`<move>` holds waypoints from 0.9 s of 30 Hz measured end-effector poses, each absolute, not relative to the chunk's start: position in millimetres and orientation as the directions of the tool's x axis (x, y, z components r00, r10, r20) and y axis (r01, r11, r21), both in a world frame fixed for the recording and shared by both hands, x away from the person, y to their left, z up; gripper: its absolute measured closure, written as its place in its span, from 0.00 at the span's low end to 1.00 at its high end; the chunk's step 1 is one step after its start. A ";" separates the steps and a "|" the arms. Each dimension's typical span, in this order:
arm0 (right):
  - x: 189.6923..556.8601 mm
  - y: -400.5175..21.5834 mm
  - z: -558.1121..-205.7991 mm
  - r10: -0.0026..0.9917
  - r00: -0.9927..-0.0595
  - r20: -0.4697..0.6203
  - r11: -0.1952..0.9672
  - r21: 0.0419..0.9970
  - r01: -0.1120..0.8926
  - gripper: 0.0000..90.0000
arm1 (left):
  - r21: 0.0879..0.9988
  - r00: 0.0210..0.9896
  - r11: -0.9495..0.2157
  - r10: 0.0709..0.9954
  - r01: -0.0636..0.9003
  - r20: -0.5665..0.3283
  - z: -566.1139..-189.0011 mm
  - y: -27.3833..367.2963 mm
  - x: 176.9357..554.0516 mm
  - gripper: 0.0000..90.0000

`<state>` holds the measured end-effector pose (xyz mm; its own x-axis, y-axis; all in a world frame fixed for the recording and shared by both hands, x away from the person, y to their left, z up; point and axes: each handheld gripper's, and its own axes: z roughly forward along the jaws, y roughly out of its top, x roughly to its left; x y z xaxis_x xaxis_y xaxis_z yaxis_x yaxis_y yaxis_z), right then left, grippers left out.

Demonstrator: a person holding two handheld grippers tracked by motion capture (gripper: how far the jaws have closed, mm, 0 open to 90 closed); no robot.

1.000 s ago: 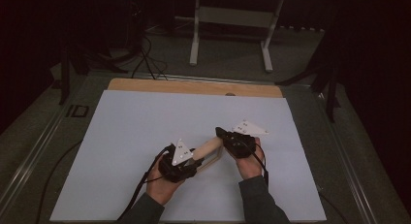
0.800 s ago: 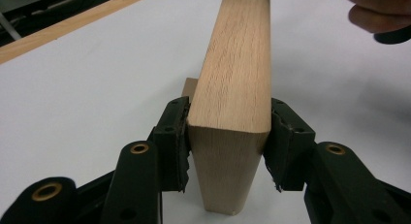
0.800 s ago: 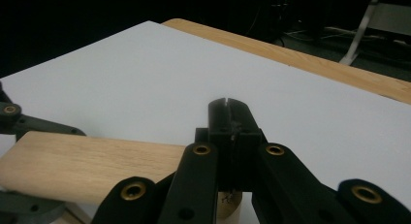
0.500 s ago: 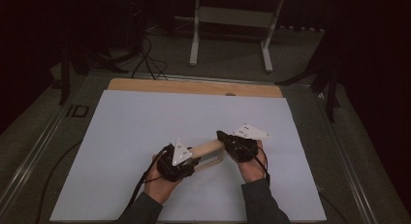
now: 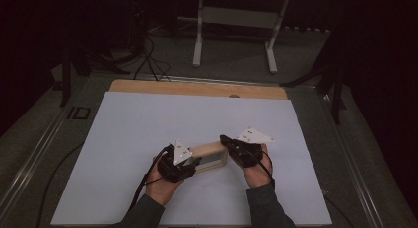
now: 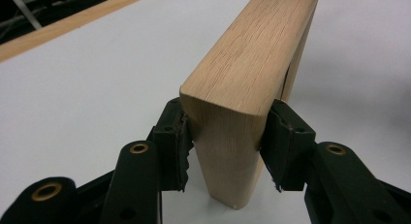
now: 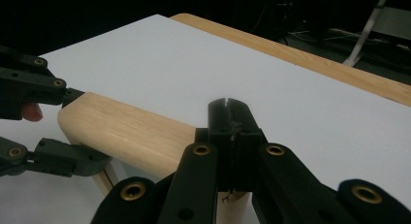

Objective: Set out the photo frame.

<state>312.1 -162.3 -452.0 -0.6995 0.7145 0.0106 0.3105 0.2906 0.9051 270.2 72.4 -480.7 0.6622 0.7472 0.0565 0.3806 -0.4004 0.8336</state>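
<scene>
A light wooden frame [image 5: 213, 150] with rounded corners stands on the white tabletop [image 5: 148, 124], held up between my two hands. My left gripper [image 5: 196, 161] is shut on its left end; in the left gripper view both pads press the sides of the wood [image 6: 252, 54], one on each side of the left gripper [image 6: 225, 132]. My right gripper [image 5: 225, 139] is at the frame's right end. In the right gripper view the right gripper [image 7: 228, 107] has its jaws shut together, tips just over the top of the wood [image 7: 131, 132]. The left gripper [image 7: 92, 129] shows at the far end.
A wooden strip [image 5: 197, 88] runs along the table's far edge. Beyond it, on the dark floor, stand a white metal stand [image 5: 234, 16] and some cables [image 5: 148, 55]. White surface lies open all around the hands.
The wooden frame and the right gripper have shifted slightly toward the near edge, and the frame now lies more level. Both grips look unchanged.
</scene>
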 end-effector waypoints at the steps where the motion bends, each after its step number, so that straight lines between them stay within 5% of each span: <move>1: 312.2 -162.3 -451.8 0.714 -0.700 0.012 0.291 0.904 0.312 0.99 | 0.831 0.665 -0.405 0.745 0.380 0.059 -481.1 73.1 270.0 0.62; 27: 312.8 -184.8 -451.0 0.596 -0.802 0.048 0.347 0.884 0.312 0.52 | 0.827 0.673 -0.398 0.739 0.398 0.032 -484.4 77.4 268.9 0.59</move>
